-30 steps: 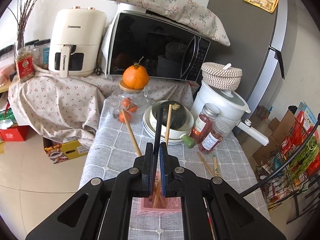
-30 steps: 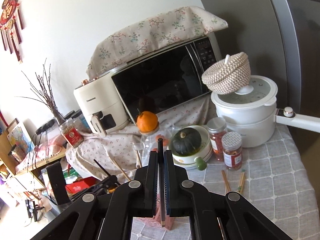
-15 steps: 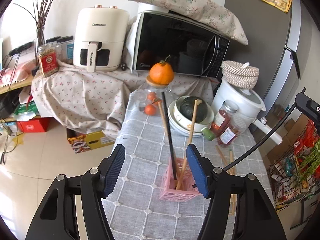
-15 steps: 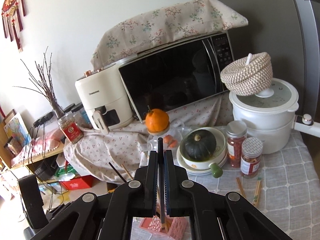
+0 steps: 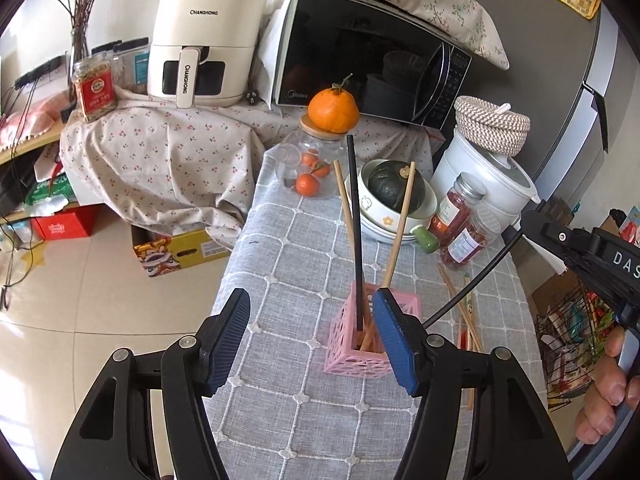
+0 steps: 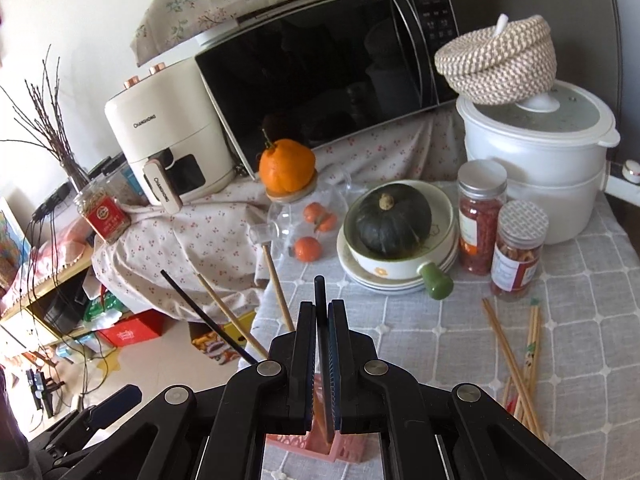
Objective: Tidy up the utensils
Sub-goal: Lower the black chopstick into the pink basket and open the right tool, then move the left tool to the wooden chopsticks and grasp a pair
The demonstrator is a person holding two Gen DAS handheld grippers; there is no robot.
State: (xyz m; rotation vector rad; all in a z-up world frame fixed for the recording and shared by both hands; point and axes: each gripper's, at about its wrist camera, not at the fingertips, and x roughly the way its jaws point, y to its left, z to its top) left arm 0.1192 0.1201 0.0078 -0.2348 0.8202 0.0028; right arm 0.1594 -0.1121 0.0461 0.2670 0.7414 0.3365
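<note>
Grey tablecloth (image 5: 280,280); right gripper (image 6: 320,344) clamps black chopstick (image 6: 320,292) upright, seemingly over pink holder (image 5: 372,332); left gripper (image 5: 312,332) agape

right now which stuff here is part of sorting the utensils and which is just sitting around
Part of the job:
- pink holder with a black chopstick and wooden ones standing in it
- second black chopstick, clamped in the right gripper
- loose wooden chopsticks on the cloth
- left gripper, jaws wide apart

Just sitting around:
- microwave
- air fryer
- squash in a bowl
- two spice jars
- white pot
</note>
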